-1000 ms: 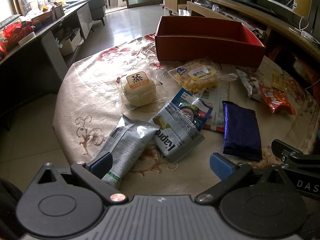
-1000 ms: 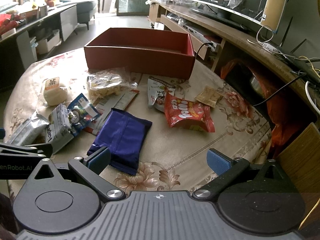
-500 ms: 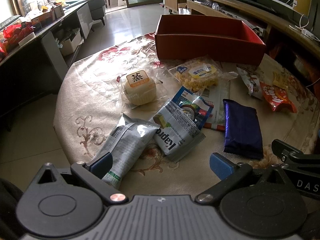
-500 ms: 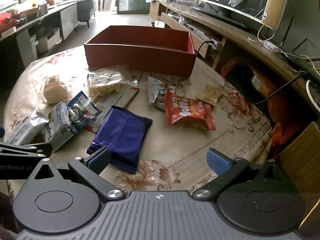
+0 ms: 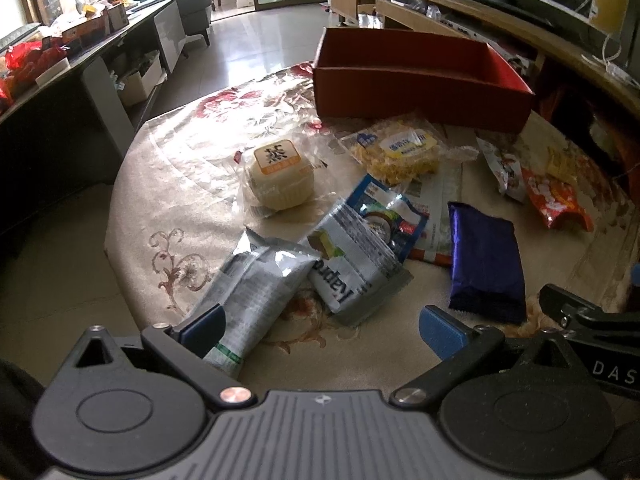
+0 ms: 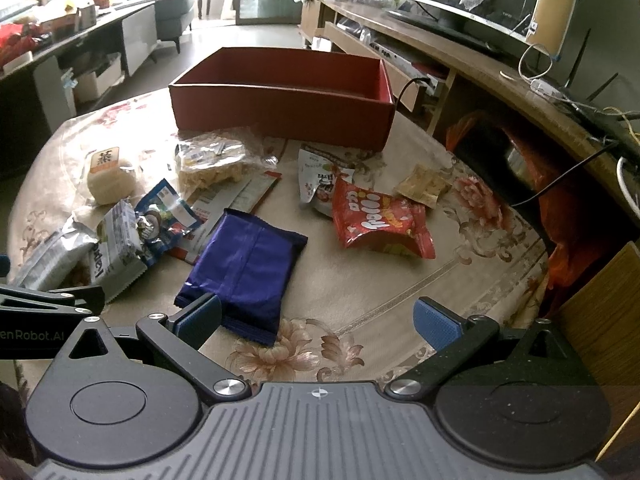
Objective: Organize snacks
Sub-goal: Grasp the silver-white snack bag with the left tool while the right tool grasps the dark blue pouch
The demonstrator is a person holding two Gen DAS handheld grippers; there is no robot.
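An empty red box (image 5: pixel 420 80) (image 6: pixel 280 108) stands at the far side of the round table. Several snack packs lie before it: a purple pack (image 5: pixel 484 264) (image 6: pixel 244 268), a red pack (image 6: pixel 380 220) (image 5: pixel 556 204), two silver packs (image 5: pixel 256 288) (image 5: pixel 356 272), a blue pack (image 5: pixel 388 212), a wrapped bun (image 5: pixel 280 180) (image 6: pixel 108 176) and a yellow snack bag (image 5: pixel 400 152) (image 6: pixel 212 164). My left gripper (image 5: pixel 322 328) is open and empty, near the silver packs. My right gripper (image 6: pixel 318 320) is open and empty, just before the purple pack.
The floral tablecloth (image 6: pixel 460 272) covers the table. A TV bench (image 6: pixel 500 76) with cables runs along the right. A dark cabinet (image 5: pixel 60 92) stands at the left. A small beige sachet (image 6: pixel 422 184) lies near the red pack.
Both views have drawn back slightly; the packs sit a little farther off. Both grippers stay open and nothing was picked up.
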